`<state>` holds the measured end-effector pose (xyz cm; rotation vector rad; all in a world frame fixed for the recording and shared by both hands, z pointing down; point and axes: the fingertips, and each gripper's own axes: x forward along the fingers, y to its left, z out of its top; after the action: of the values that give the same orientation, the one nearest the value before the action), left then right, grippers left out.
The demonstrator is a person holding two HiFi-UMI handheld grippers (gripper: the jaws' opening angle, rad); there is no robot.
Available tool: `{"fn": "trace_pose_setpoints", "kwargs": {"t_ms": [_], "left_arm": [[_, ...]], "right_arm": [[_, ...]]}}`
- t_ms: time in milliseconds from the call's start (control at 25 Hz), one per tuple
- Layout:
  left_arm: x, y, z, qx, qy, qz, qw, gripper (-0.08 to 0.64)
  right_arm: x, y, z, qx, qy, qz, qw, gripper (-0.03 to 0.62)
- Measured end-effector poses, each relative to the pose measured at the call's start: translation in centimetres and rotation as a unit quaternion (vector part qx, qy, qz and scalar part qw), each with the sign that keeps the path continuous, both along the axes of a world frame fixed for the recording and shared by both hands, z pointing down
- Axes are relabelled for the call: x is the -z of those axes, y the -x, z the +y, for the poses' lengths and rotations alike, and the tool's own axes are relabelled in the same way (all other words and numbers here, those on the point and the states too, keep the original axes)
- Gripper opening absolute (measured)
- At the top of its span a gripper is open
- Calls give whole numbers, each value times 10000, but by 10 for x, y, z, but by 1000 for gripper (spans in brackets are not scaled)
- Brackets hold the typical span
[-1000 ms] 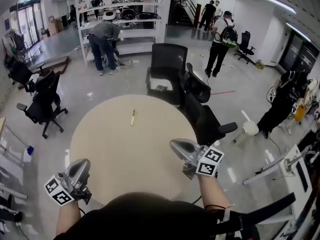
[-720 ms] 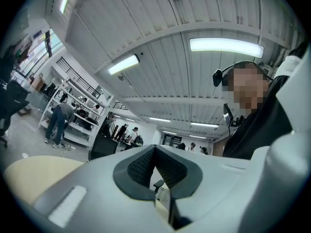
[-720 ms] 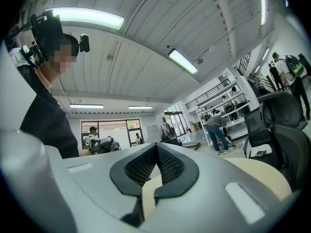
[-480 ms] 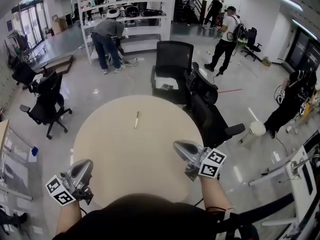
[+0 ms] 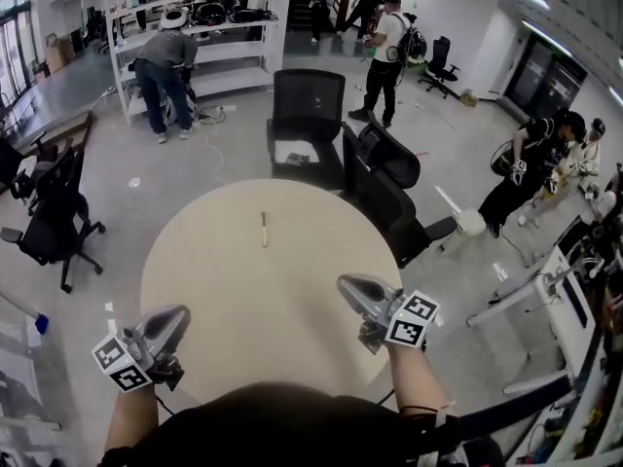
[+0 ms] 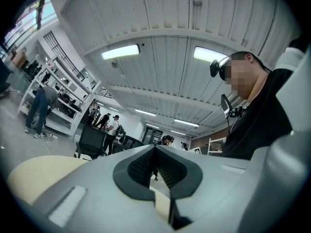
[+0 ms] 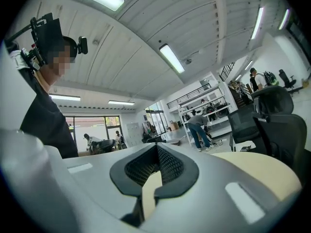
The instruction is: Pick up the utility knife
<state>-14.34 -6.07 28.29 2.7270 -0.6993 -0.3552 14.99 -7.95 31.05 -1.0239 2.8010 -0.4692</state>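
The utility knife [image 5: 264, 229] is a slim pale tool lying alone on the far half of the round beige table [image 5: 224, 290], pointing away from me. My left gripper [image 5: 181, 312] hangs at the table's near-left edge, far short of the knife. Its jaws [image 6: 155, 147] meet at the tips with nothing between them. My right gripper [image 5: 343, 282] is over the near-right part of the table, also well short of the knife. Its jaws [image 7: 156, 146] are shut and empty. Neither gripper view shows the knife.
Black office chairs [image 5: 307, 115] [image 5: 384, 193] crowd the table's far right side. Another chair [image 5: 54, 212] stands at the left. A white shelf rack [image 5: 195, 37] and several people stand farther back. A white desk [image 5: 555, 290] is on the right.
The head view has swung and the room has shifted across it. Both grippers stay shut near the table's near edge, the left slightly further in. The knife lies where it was.
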Motion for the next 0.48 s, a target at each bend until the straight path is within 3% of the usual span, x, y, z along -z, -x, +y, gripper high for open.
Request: {"fn": "trace_pose_setpoints", "kwargs": {"t_ms": [160,480], "left_arm": [[5,15,-5,-13,-80,230,9997,-17],[21,-14,12,319,-294,421,9982,-17]], "right_arm": [[11,16,9,-13,-43,267,9996,14],[29,-21,-2,58,-170,377,9991,14]]}}
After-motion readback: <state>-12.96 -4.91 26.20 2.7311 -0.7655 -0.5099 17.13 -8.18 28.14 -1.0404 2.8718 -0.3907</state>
